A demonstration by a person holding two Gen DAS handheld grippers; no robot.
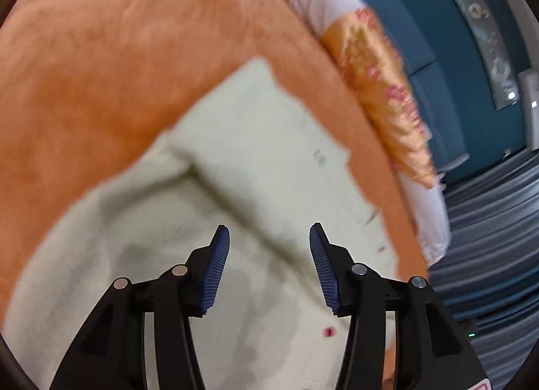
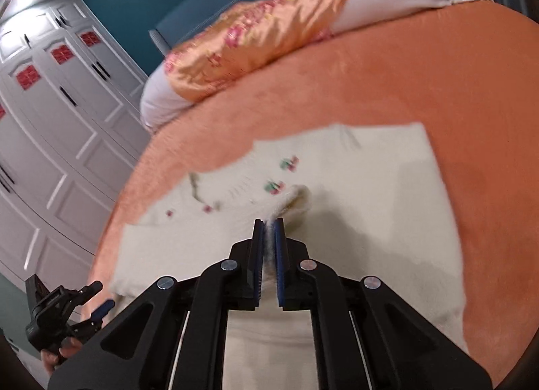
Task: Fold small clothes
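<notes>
a cream garment (image 2: 353,188) with small flower stitching is lying spread on the orange blanket (image 2: 438,87) of a bed. the right gripper (image 2: 268,221) is pinching a raised fold of the garment, its pads together on the cloth. the left gripper (image 1: 269,235) is hanging over the garment with its pads apart and nothing between them. a flowered orange pillow (image 2: 256,43) is lying at the blanket's far edge.
</notes>
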